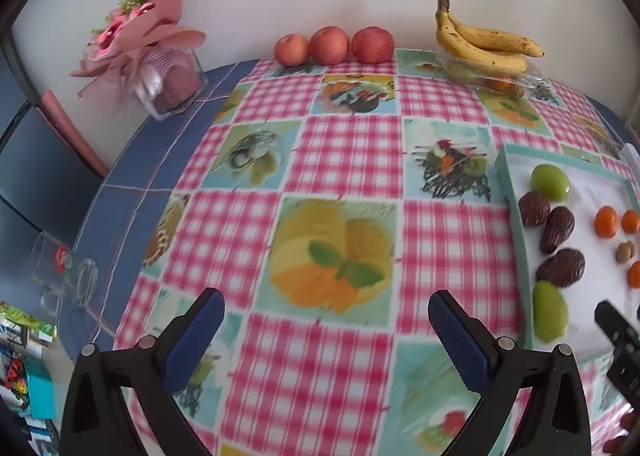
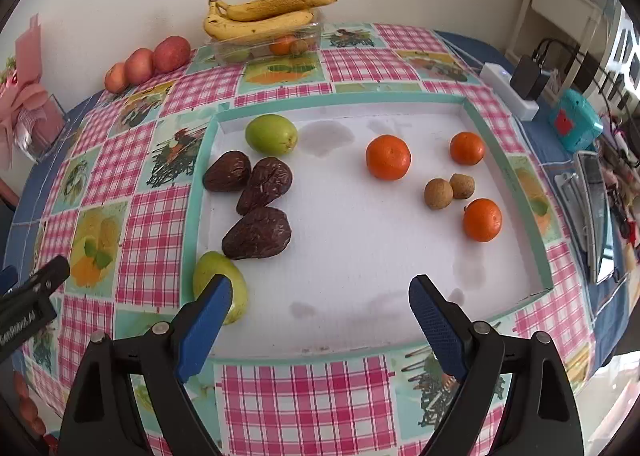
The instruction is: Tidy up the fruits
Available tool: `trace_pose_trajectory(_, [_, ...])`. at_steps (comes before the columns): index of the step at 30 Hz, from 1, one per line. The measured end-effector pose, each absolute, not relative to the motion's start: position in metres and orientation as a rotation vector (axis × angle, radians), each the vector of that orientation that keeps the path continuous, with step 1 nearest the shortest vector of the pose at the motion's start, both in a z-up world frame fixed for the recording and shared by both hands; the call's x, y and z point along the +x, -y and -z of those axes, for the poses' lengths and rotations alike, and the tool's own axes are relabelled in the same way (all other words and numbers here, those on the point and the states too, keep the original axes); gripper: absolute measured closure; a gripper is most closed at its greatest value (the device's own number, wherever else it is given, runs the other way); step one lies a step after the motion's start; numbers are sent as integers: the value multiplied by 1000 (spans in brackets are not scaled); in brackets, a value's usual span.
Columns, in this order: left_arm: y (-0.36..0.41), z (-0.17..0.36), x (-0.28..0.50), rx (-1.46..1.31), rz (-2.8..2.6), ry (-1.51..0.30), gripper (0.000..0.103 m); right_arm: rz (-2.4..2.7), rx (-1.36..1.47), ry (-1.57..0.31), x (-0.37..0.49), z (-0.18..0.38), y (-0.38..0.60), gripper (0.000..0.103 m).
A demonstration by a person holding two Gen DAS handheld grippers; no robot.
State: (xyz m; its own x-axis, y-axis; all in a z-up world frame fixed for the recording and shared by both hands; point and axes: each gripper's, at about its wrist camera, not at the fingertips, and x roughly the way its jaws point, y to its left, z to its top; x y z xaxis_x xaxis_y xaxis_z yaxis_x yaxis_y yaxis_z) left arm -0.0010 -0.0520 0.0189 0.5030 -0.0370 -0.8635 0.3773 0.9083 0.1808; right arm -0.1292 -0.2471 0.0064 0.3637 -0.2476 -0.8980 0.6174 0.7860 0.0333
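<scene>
A shallow white tray with a teal rim (image 2: 340,98) holds loose fruit. On its left lie two green fruits (image 2: 271,134) (image 2: 208,266) and three dark wrinkled fruits (image 2: 258,234). On its right sit three small oranges (image 2: 388,157) and two brown longans (image 2: 439,194). My right gripper (image 2: 320,304) is open above the tray's near edge, holding nothing. My left gripper (image 1: 326,322) is open over the checked cloth, left of the tray (image 1: 505,176). Three red apples (image 1: 332,45) line the wall.
Bananas (image 2: 260,14) rest on a clear plastic box (image 2: 264,46) at the back. A pink bouquet in a clear holder (image 1: 152,44) stands far left. A power strip with a plug (image 2: 510,90), a teal device (image 2: 574,124) and clutter fill the right edge.
</scene>
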Motion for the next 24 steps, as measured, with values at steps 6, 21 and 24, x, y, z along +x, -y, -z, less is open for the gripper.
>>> trace_pose_trajectory(6, [46,-30,-9,374,258,-984,0,574,361,-1055,-126,-11,241,13])
trace_pose_trajectory(21, [54,-18,-7,462,227,-1020,0,579,382,-1041,-127,-15,245,13])
trace_pose_trajectory(24, [54,-18,-7,465,231,-1021,0,577,375,-1044,-127,-14,244,13])
